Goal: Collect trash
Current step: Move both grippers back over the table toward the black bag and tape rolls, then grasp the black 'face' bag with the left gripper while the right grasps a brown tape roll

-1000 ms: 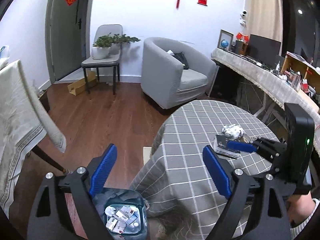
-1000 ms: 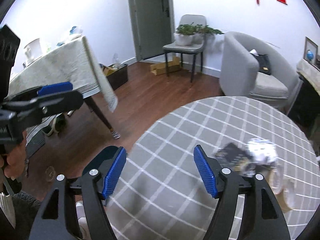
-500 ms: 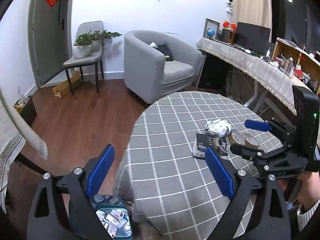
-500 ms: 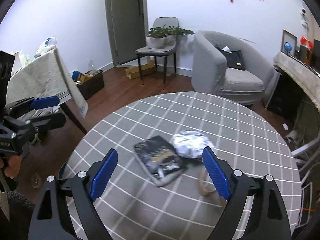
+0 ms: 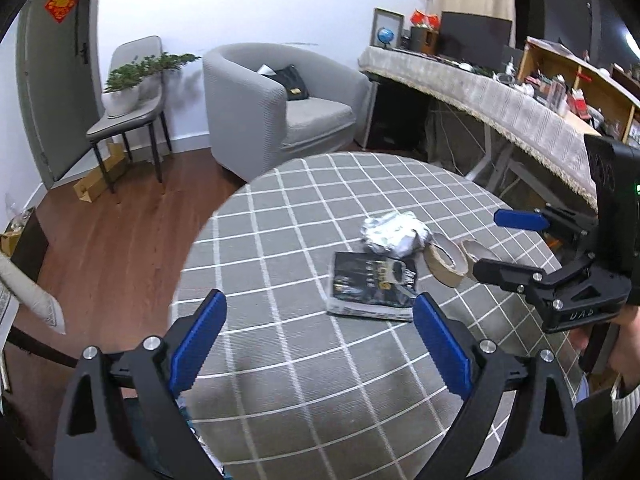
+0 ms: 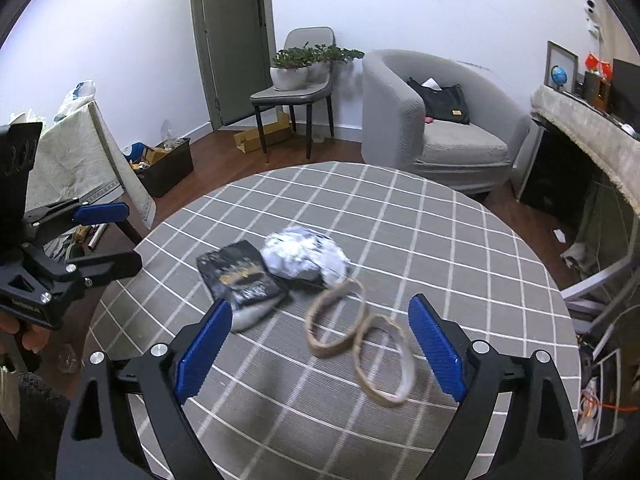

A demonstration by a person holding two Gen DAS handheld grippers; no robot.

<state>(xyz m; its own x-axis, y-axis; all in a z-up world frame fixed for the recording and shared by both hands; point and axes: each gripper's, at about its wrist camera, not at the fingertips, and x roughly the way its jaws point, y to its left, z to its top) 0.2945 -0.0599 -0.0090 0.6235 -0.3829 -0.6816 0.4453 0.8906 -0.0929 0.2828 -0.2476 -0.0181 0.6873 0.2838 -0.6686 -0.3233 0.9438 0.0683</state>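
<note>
Left wrist view: we see the left gripper [image 5: 318, 336] wide open and empty above the near part of the round table [image 5: 280, 392], which wears a grey checked cloth. A black packet [image 5: 372, 282] lies flat just beyond its right finger, apart from it. Behind the packet sits a crumpled foil wad [image 5: 394, 232], touching it. Two tape rolls [image 5: 446, 260] stand just right of the wad.

Right wrist view: the right gripper [image 6: 320, 334] has just been opening; its jaws stand wide with nothing pressed between them. We note the tape rolls [image 6: 360, 334] ahead between its fingers, below them on the cloth. The packet [image 6: 240, 276] lies ahead left and the foil wad [image 6: 304, 254] farther ahead.
</note>
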